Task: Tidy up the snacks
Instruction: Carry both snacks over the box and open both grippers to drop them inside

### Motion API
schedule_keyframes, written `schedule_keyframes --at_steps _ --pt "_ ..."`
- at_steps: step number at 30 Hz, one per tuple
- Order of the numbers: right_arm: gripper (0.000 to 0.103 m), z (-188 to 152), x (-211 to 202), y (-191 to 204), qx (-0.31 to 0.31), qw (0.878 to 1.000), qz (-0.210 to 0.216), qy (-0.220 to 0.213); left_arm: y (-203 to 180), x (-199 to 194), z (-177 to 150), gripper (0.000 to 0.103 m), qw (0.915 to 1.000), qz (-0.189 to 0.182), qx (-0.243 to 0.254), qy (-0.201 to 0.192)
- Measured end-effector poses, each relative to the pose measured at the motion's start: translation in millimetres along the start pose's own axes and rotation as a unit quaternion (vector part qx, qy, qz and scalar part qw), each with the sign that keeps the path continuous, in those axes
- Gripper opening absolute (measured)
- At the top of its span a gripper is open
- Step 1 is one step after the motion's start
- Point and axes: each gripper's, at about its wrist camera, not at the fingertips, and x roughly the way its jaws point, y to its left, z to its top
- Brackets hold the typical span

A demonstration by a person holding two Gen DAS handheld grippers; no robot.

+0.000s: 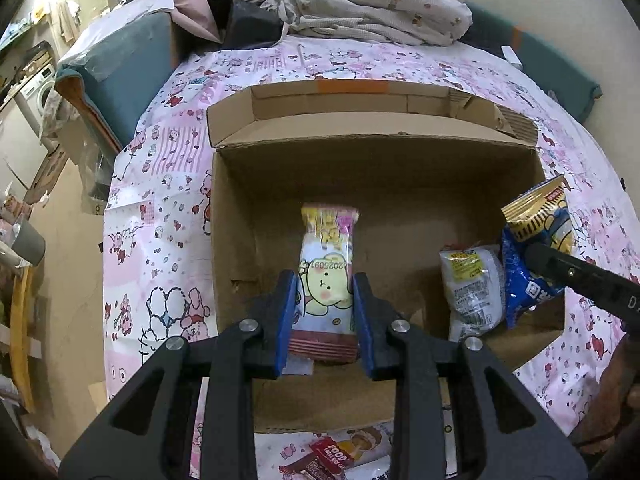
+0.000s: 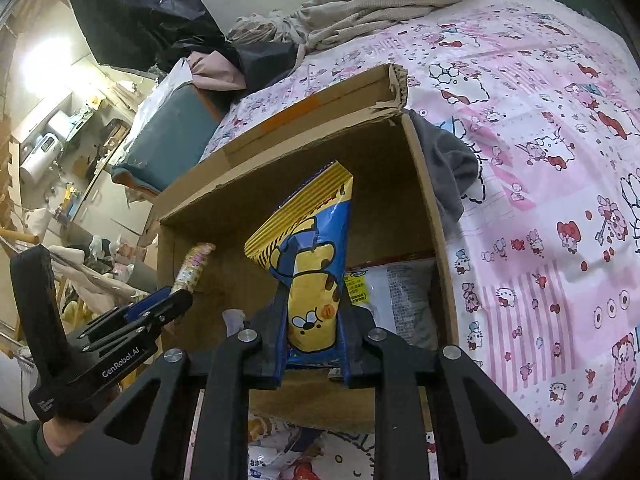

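Note:
An open cardboard box (image 1: 248, 208) stands on the pink patterned bedsheet; it also shows in the right wrist view (image 2: 424, 184). My left gripper (image 1: 325, 288) is shut on a pink-and-yellow bear snack packet (image 1: 328, 264) and holds it over the box's inside. My right gripper (image 2: 312, 300) is shut on a blue-and-yellow snack bag (image 2: 312, 248) above the box's right side; that bag also shows in the left wrist view (image 1: 536, 236). A white snack packet (image 1: 474, 284) lies in the box at the right (image 2: 396, 284).
More snack packets (image 1: 344, 456) lie on the sheet in front of the box. A grey cloth (image 2: 448, 160) lies by the box's right wall. Crumpled bedding (image 1: 372, 4) is piled behind. A teal cushion (image 1: 120, 64) and floor clutter are at the left.

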Motion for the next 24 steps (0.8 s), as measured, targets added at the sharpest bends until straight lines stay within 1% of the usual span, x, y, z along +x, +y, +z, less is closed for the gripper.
schedule_keyframes --at_steps 2,4,5,6,7,8,9,11,14,18,22,24 --pt "0.027 0 1 -1 0.006 1.0 0.0 0.003 -2 0 -1 0.028 1.0 -0.003 0.006 0.001" --pt "0.035 -1 1 0 0.006 1.0 0.005 0.006 -5 -1 -1 0.042 0.9999 0.0 0.012 -0.001" --pt "0.052 -1 1 1 0.004 1.0 0.004 0.004 -6 -2 -2 0.058 0.9999 0.001 0.014 -0.002" --pt "0.074 -1 0 3 0.002 1.0 0.003 0.0 -6 -5 -2 0.071 0.9999 0.001 0.013 -0.008" --pt "0.08 -1 -4 5 -0.002 1.0 -0.001 -0.013 -6 -8 -2 0.076 0.9998 0.004 0.013 -0.015" --pt "0.081 -1 -7 7 -0.005 1.0 -0.004 -0.024 -7 -11 -2 0.083 0.9996 0.007 0.014 -0.023" --pt "0.081 -1 -9 8 -0.01 0.999 -0.006 -0.031 -6 -13 -2 0.088 0.9995 0.007 0.014 -0.027" --pt "0.081 1 -12 10 -0.018 0.999 -0.007 -0.035 -5 -16 -2 0.088 0.9994 0.004 0.015 -0.033" --pt "0.081 1 -12 8 -0.012 0.999 -0.01 -0.036 -4 -18 -3 0.088 0.9993 0.002 0.014 -0.035" --pt "0.081 3 -14 7 -0.008 0.999 -0.013 -0.041 -1 -23 -5 0.088 0.9993 -0.004 0.003 -0.037" --pt "0.081 0 -20 7 -0.009 0.999 -0.018 -0.046 6 -34 -10 0.088 0.9987 -0.004 -0.008 -0.05" --pt "0.084 -2 -22 8 -0.009 0.999 -0.018 -0.046 11 -41 -11 0.088 0.9983 -0.003 -0.018 -0.055"
